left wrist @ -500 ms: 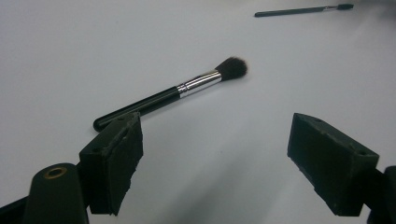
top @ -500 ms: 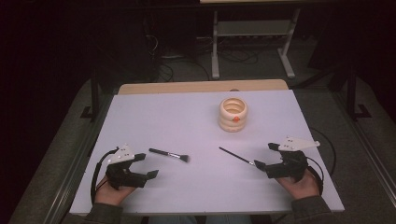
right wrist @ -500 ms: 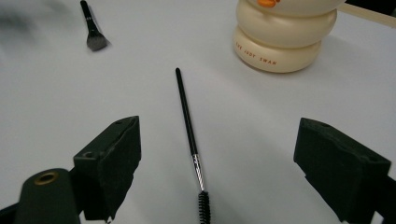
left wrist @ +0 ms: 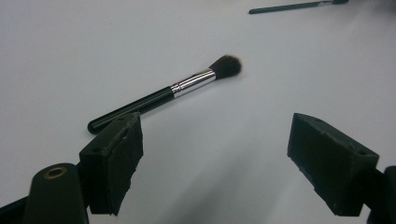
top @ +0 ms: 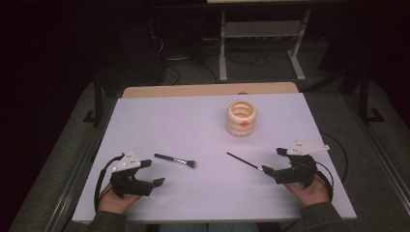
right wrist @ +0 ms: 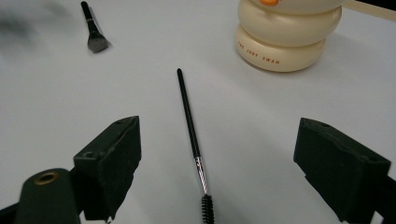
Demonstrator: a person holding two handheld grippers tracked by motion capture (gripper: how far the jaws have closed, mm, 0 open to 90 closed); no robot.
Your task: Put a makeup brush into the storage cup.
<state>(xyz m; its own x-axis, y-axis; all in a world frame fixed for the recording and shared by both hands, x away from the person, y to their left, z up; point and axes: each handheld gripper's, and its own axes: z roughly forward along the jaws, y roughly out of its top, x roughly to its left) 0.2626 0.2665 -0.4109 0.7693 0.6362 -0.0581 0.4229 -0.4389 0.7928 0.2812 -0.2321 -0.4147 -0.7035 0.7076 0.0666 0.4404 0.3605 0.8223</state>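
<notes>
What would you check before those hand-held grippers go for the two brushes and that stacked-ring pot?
1. Left hand-held gripper jaws open, nothing between them: ok.
2. Right hand-held gripper jaws open: ok.
3. Fluffy brush lies flat and free, apart from the left jaws: ok.
4. Thin spoolie brush lies between the right jaws, not yet gripped: ok.
5. Ringed pot stands upright, apart from both brushes: ok.
6. Pot empty inside: cannot tell.
</notes>
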